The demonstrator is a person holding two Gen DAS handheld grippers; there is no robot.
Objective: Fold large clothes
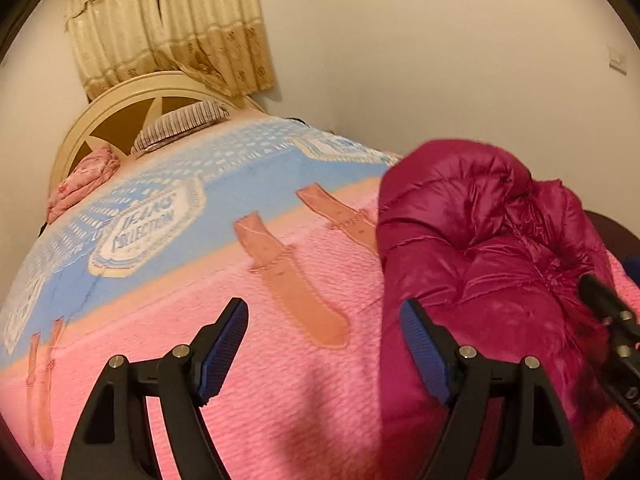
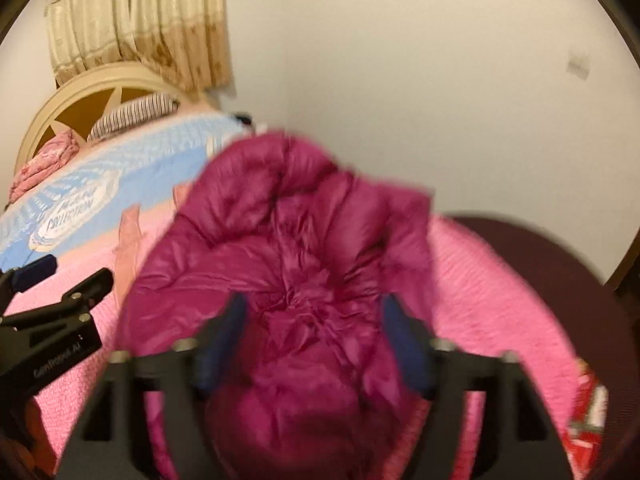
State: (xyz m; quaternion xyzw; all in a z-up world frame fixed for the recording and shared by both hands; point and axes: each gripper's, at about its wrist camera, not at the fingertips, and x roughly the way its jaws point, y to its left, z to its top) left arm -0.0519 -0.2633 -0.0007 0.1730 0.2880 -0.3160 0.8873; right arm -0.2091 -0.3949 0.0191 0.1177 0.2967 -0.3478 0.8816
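A magenta puffer jacket (image 1: 480, 248) lies bunched on the pink and blue bedspread (image 1: 200, 280). My left gripper (image 1: 324, 316) is open and empty over the bedspread, its right finger against the jacket's left edge. In the right wrist view the jacket (image 2: 288, 248) fills the middle. My right gripper (image 2: 314, 312) is open, with a mound of jacket fabric bulging between its fingers; this view is blurred. The left gripper (image 2: 60, 276) shows at the left edge of that view, and the right gripper's black fingertip (image 1: 596, 292) at the right edge of the left wrist view.
A cream headboard (image 1: 132, 100) with a striped pillow (image 1: 180, 124) and a pink folded cloth (image 1: 84, 180) stands at the far end. Curtains (image 1: 168, 24) hang behind. A white wall runs along the right. A red and white item (image 2: 586, 412) lies at the bed's right edge.
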